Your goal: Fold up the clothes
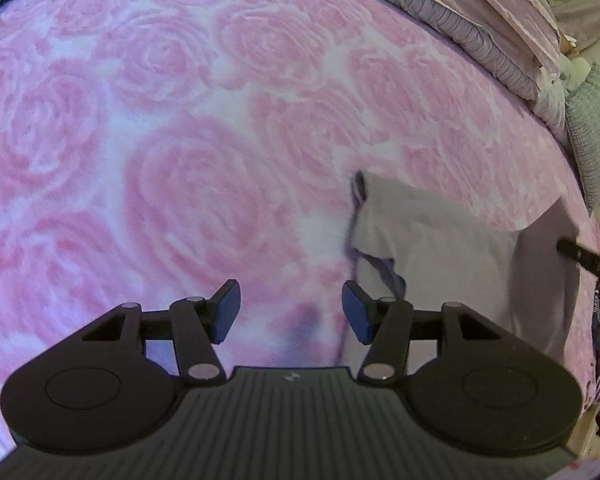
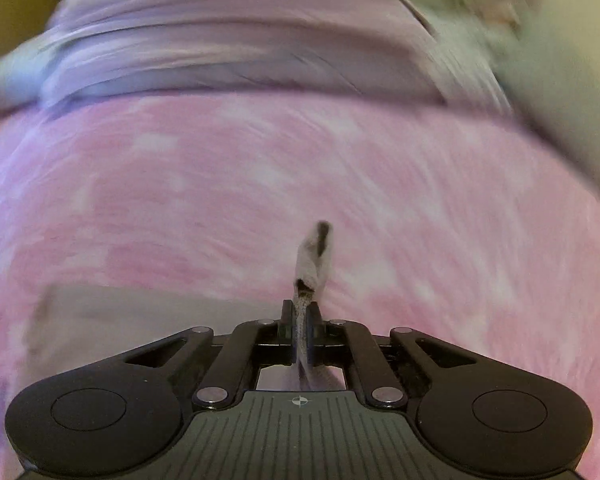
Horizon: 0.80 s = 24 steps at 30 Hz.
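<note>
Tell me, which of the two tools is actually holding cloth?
The right tool: it is pinched shut on the pale garment. The left tool is open and empty.

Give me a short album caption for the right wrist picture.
Right gripper pinching a pale grey garment above the blurred pink rose blanket.

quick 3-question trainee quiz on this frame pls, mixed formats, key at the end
1. True or false: the left gripper is clamped on the pale garment.
2. What is pinched in the right gripper?
A. a fold of the pale garment
B. a corner of the rose blanket
C. nothing
3. Fill in: the work surface is a pink ____-patterned blanket.

Key:
1. False. Its jaws stand wide apart over the blanket, with nothing between them.
2. A. A strip of pale cloth sticks up from between the shut jaws.
3. rose
</note>
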Each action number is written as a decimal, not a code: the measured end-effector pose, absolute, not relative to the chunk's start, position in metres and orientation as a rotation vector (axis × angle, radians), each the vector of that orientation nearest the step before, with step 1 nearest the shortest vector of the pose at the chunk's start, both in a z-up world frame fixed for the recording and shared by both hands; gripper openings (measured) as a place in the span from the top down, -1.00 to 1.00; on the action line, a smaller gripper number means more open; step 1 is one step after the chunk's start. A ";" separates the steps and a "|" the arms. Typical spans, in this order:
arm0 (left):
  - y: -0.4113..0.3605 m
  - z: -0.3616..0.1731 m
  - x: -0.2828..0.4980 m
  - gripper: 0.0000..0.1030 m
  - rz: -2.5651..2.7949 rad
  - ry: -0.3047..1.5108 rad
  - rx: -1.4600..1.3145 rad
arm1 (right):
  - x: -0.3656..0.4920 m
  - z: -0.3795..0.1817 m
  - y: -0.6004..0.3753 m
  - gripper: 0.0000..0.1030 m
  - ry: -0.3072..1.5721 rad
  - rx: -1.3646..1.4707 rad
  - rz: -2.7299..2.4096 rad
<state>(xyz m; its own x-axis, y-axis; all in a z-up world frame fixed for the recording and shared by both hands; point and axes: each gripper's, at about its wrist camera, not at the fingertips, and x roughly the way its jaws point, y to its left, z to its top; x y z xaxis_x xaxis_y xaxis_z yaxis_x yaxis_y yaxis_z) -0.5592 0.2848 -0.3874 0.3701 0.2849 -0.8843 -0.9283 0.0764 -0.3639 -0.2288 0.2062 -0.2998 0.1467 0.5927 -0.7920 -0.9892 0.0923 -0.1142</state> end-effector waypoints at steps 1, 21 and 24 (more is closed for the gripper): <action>0.288 -0.388 -0.564 -0.01 1.030 0.725 -1.136 | -0.257 -0.295 0.209 0.99 0.628 -0.778 1.331; 0.296 -0.382 -0.578 0.20 0.800 0.638 -1.176 | -0.275 -0.294 0.155 0.09 0.861 -0.721 1.342; 0.296 -0.387 -0.571 0.20 0.799 0.652 -1.180 | -0.221 -0.308 0.141 0.09 1.096 -0.582 1.255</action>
<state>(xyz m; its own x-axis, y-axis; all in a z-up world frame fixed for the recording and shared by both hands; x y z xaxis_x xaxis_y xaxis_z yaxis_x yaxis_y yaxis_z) -0.5709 0.2960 -0.3868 0.5686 0.1980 -0.7984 -0.8219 0.1758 -0.5418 -0.2210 0.1408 -0.3083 -0.0627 0.4536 -0.8890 -0.9420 0.2673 0.2029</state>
